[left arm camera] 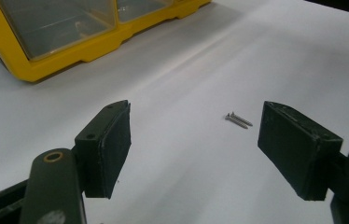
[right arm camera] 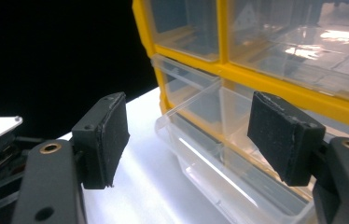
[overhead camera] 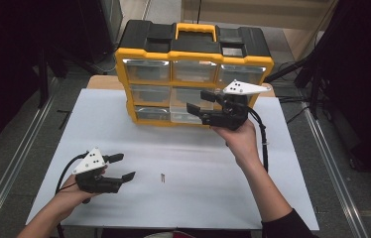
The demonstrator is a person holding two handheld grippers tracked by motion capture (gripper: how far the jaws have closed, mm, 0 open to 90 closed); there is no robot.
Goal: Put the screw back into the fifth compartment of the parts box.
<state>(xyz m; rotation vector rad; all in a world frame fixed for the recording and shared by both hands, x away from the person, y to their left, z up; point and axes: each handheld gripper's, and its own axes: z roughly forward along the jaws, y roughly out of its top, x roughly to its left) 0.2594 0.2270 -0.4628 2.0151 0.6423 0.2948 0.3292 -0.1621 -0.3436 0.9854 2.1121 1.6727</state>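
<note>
A yellow and black organizer box [overhead camera: 193,52] with clear drawers stands at the far side of the white table [overhead camera: 188,198]. One clear drawer [overhead camera: 182,113] in its lower middle is pulled partly out, seen close in the right gripper view [right arm camera: 210,154]. My right gripper [overhead camera: 199,102] hovers just in front of that drawer, open, with nothing between its pads [right arm camera: 191,140]. My left gripper [overhead camera: 125,166] rests near the table's front left, open and empty [left arm camera: 193,149]. Two small screws [overhead camera: 162,177] lie on the table just beyond the left jaws [left arm camera: 238,120].
The organizer's yellow frame [left arm camera: 46,65] has a black lid and a yellow carry handle [overhead camera: 196,29]. Metal rails [overhead camera: 20,158] run along both sides of the table. Black cables trail from both grippers. Dark stands flank the table.
</note>
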